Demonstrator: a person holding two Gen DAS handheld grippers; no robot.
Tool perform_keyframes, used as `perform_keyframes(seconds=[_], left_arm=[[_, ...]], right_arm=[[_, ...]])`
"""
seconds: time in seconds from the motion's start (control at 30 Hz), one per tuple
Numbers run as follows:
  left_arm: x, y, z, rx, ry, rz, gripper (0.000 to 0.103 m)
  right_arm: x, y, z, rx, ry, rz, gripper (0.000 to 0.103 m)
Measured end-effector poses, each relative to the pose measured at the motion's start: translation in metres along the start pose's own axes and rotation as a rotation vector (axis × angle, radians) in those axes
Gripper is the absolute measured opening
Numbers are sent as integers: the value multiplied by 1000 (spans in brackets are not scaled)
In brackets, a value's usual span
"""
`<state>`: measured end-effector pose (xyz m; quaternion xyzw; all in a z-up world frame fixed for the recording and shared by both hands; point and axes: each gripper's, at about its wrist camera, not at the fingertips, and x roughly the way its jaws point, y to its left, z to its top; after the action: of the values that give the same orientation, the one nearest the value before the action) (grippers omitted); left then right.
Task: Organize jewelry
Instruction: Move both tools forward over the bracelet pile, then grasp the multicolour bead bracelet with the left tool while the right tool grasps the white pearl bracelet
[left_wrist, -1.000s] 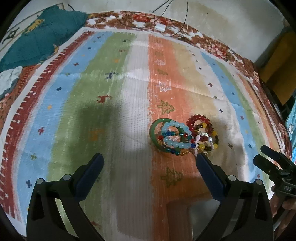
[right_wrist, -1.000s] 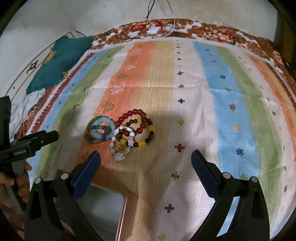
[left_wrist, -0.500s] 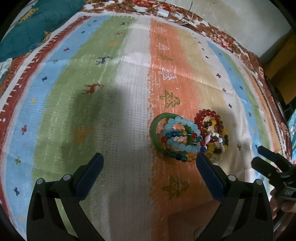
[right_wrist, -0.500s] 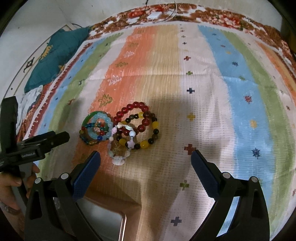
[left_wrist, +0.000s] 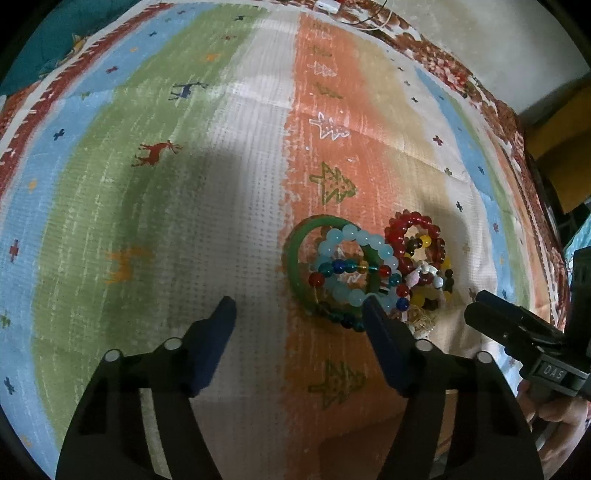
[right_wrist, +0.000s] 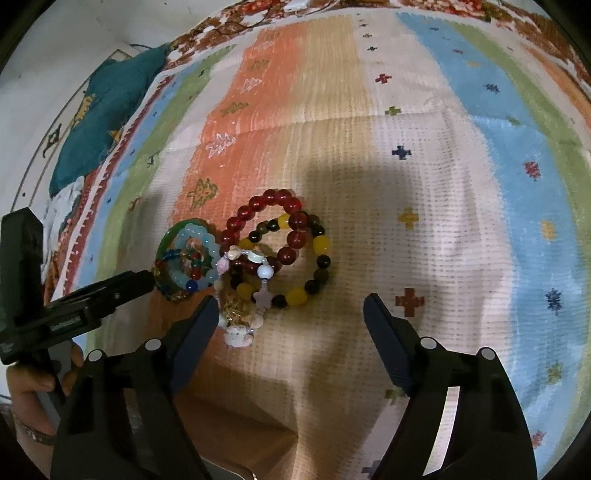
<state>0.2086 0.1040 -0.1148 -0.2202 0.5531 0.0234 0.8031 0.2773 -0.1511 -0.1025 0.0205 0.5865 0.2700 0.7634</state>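
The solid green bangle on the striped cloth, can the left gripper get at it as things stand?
Probably yes. The left gripper is open, and the solid green bangle lies just ahead. However, the pale blue bead bracelet and multicoloured bead bracelet overlap it, so only its left arc lies free.

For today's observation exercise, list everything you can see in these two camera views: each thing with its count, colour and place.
Solid green bangle: one, left end of the pile.
Pale blue bead bracelet: one, lying over the bangle.
Dark red bead bracelet: one, far side of the pile.
Yellow-and-dark bead bracelet: one, right end.
Striped patterned cloth: one, multicoloured, under everything.
Teal cushion: one, far left.
Left gripper: black with blue pads, open, near the bangle.
Right gripper: same, open, near the pile.
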Motion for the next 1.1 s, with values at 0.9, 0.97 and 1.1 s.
perform_keyframes(seconds=[0.9, 0.97, 1.1], left_arm=[[10, -10, 6, 22, 32, -8, 20], [10, -8, 6, 11, 33, -4, 15], [10, -6, 6, 7, 34, 9, 10]], right_arm=[[29, 15, 11, -42, 60, 63, 23], [30, 14, 11, -40, 65, 61, 17], [31, 10, 11, -23, 68, 62, 12]])
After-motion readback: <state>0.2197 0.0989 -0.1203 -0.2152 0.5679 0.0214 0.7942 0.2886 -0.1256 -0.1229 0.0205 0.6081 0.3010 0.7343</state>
